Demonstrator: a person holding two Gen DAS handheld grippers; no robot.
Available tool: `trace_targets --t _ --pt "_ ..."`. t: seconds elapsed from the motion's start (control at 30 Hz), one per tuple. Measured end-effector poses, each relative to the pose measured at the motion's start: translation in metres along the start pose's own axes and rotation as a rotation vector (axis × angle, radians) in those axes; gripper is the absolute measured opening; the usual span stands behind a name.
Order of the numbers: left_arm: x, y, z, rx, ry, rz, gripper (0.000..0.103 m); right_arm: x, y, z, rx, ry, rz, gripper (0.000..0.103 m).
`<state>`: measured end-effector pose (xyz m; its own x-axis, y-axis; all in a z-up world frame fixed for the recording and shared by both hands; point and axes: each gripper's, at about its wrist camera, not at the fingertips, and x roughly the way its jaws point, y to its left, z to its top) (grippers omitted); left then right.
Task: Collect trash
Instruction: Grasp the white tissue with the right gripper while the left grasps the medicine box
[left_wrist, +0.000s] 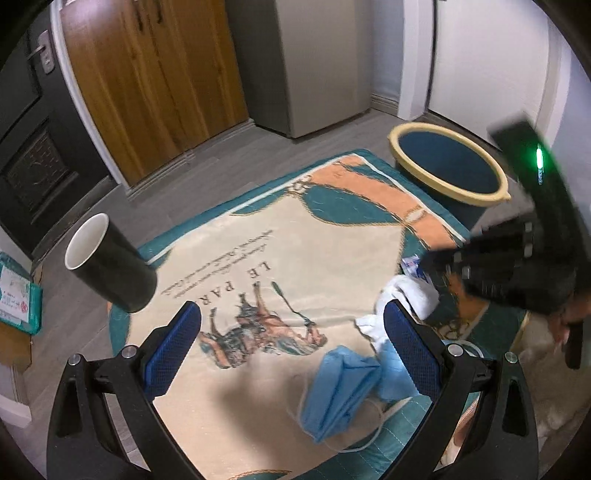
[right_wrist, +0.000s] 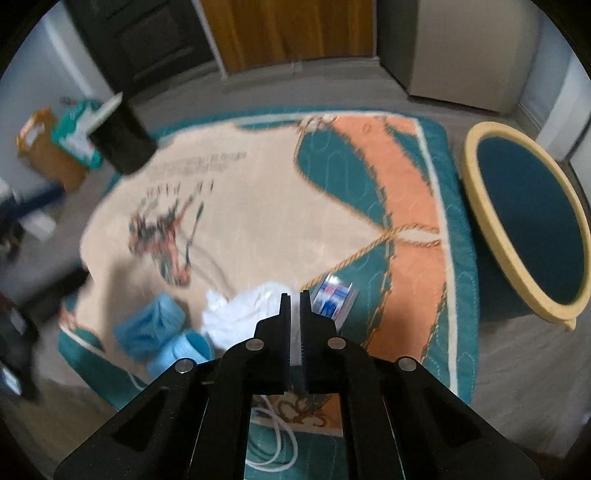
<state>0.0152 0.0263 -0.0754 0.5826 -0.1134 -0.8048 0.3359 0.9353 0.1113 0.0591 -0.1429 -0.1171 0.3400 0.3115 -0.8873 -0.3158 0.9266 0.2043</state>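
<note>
Trash strewn over the near right part of a printed rug (left_wrist: 295, 236): crumpled white tissue (right_wrist: 243, 314), blue face masks (left_wrist: 340, 384) just left of it, small red-and-blue wrapper (right_wrist: 334, 295) just right of it. Right gripper (right_wrist: 294, 295) low over the tissue, jaws clenched to a thin slit, white showing in the slit; grasped or merely behind, cannot tell. Left gripper (left_wrist: 291, 332) spread wide above the rug, blue pads released, nothing between them, masks and tissue near its right finger. Black paper cup (left_wrist: 110, 266) tipped at the rug's far left edge, white inside bare. Teal bin (left_wrist: 448, 166) with cream rim on the floor at the far right corner, touching the rug, inside blurred, no contents visible. Seen only from the left wrist: right gripper's body with green light (left_wrist: 539, 158), print lettering. Seen only from the right wrist: white cord (right_wrist: 280, 443) looped on the near rug edge, cardboard box (right_wrist: 48, 147) far left.
</note>
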Motion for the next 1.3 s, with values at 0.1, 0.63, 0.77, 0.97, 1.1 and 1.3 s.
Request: trace_targets --t 0.1,0.63,0.77,0.97,1.1,1.3 --pt "0.001 -0.005 -0.001 0.021 0.008 0.005 0.097 0.004 0.004 0.000 -0.015 0.010 0.016 0.006" --pt "0.012 0.010 0.006 -0.068 0.017 -0.016 0.097 0.008 -0.008 0.012 0.006 0.016 0.021 0.012" --pt "0.021 0.003 0.013 -0.072 0.022 -0.041 0.097 -0.014 -0.029 0.023 0.094 -0.038 0.029 0.012" --pt "0.039 -0.035 0.026 -0.020 0.036 -0.047 0.097 -0.041 -0.053 0.038 0.127 -0.115 -0.045 0.012" --pt "0.053 -0.058 0.034 -0.030 0.044 -0.058 0.097 -0.056 -0.069 0.044 0.150 -0.155 -0.077 0.012" --pt "0.080 -0.093 0.038 -0.017 0.090 -0.112 0.097 -0.080 -0.095 0.049 0.180 -0.206 -0.095 0.012"
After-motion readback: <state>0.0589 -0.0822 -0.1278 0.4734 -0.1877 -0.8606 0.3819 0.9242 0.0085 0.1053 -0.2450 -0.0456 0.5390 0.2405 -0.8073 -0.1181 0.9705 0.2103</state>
